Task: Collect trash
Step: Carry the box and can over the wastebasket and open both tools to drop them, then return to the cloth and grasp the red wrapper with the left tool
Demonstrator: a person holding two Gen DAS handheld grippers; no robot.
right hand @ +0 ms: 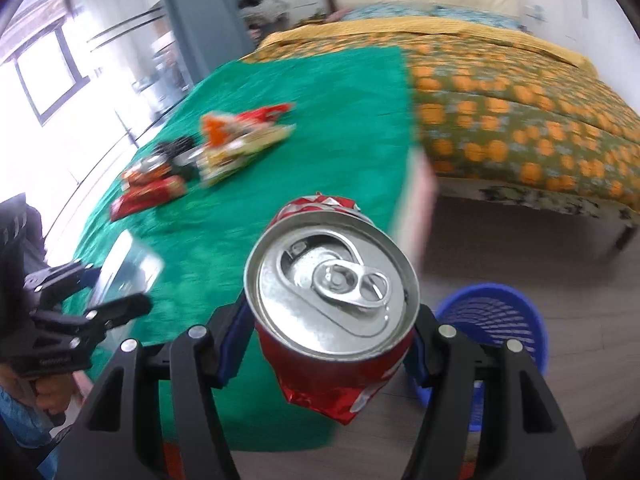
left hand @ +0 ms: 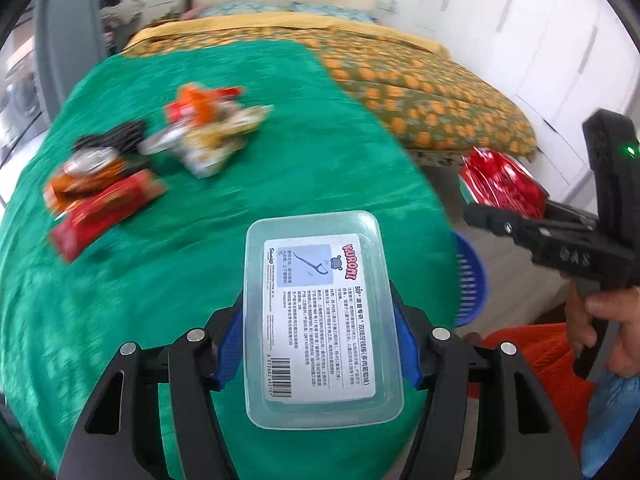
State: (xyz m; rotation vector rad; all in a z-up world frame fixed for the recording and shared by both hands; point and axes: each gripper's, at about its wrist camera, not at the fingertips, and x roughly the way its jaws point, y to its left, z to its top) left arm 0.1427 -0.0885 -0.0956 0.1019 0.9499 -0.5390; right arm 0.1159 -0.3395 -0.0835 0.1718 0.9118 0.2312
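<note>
My left gripper (left hand: 318, 344) is shut on a clear plastic box (left hand: 320, 312) with a white printed label, its blue pads (left hand: 230, 344) pressing both long sides above the green cloth (left hand: 200, 280). My right gripper (right hand: 328, 344) is shut on a crushed red drink can (right hand: 332, 292), silver top facing the camera. The right wrist view shows the left gripper (right hand: 108, 284) with the box (right hand: 124, 272) at the far left. The left wrist view shows the right gripper (left hand: 504, 200) with the can (left hand: 500, 184) at the right. A blurred pile of wrappers (left hand: 160, 148) (right hand: 208, 152) lies on the cloth.
A blue slatted basket (right hand: 492, 320) (left hand: 470, 280) stands on the wooden floor beside the green cloth's edge, below the can. Behind lies a bed with an orange-patterned quilt (right hand: 520, 112). A person's hand (left hand: 608, 320) holds the right gripper's handle. White cupboards (left hand: 540, 40) line the right wall.
</note>
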